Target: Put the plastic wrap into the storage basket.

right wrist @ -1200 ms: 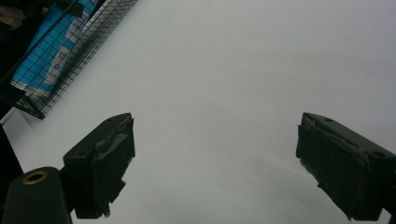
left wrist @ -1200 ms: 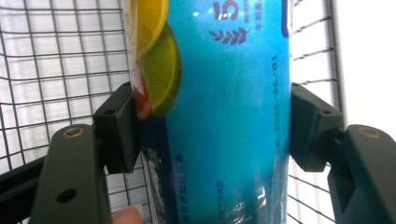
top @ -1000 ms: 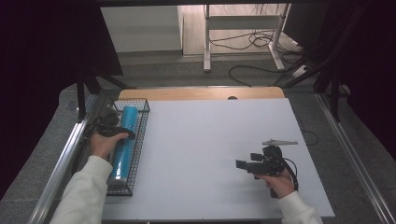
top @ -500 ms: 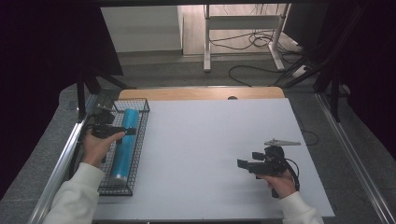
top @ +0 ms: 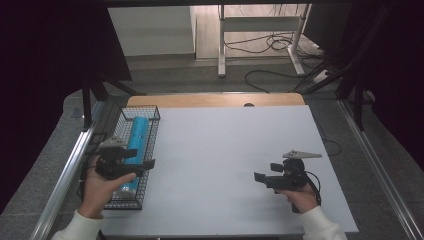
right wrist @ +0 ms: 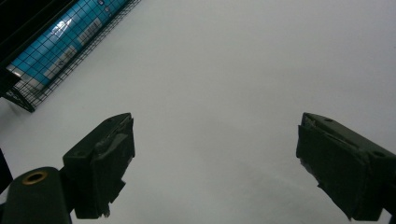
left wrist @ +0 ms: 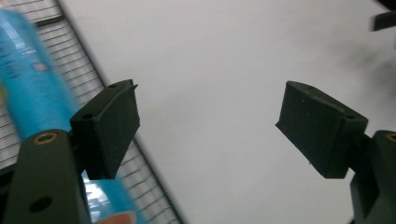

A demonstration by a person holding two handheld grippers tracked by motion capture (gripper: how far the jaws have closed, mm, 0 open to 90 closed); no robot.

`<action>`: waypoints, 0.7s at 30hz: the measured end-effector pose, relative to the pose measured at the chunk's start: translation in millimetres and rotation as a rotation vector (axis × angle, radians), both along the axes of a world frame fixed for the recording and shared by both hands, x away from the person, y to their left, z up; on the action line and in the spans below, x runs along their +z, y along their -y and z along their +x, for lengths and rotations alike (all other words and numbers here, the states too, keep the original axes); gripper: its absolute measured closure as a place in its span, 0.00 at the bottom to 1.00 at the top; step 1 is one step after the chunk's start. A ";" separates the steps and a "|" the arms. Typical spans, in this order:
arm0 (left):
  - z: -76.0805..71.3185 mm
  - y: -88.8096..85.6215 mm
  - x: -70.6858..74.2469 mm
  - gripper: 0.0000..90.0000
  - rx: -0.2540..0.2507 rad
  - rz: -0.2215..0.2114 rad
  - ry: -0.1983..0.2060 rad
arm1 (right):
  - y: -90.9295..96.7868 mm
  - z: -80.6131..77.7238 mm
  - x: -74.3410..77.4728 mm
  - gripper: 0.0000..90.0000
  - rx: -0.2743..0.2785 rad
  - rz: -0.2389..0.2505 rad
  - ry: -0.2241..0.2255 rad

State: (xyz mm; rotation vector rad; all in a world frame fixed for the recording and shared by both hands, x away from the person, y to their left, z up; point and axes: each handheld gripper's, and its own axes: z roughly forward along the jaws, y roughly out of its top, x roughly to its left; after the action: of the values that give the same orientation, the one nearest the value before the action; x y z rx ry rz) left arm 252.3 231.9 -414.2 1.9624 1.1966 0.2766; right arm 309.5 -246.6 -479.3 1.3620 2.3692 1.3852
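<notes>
Item one: a white table top (top: pixel 225 160), flat, matte and rectangular, with a strip of pale wood (top: pixel 215 100) along its far edge. We note bare white surface between the two grippers and nothing lying on it there.

Item two: a black wire basket (top: pixel 150 131), a long narrow grid of thin rods, sitting on the table's left side. Inside it lies a blue cylinder (top: pixel 136 135), smooth and glossy, lengthwise along the basket, with printed label patches (the lettering is too small for us to read).

Item three: the left gripper (top: pixel 142 164), black, held in the left hand (top: pixel 100 187) above the near part of the basket and pointing toward the table's middle. In the left gripper view we see its jaws spread wide with only white table between them; one pad (left wrist: pixel 112 128) hangs over the basket's wire edge, the cylinder blurred beside it.

Item four: the right gripper (top: pixel 259 176), black with a grey three-cornered plate on top, held in the right hand (top: pixel 300 197) over the near right of the table, well apart from the basket. Its jaws likewise stand wide apart, holding nothing; the blocky pads (right wrist: pixel 109 161) look worn and rough-edged.

Beyond the table: grey floor, loose cables (top: pixel 270 45) and a pale metal frame (top: pixel 260 25).
</notes>
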 end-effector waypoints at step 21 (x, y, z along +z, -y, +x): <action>-12.7 79.8 -48.1 0.23 -0.134 0.001 -0.025 | -1.7 -18.5 1.8 0.14 0.104 -0.070 0.154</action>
State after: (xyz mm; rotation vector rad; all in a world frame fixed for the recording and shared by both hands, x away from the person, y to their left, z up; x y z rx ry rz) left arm 239.7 152.1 -462.3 2.0421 1.0756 0.1840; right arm 291.0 -244.9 -477.5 1.0880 2.3931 1.3643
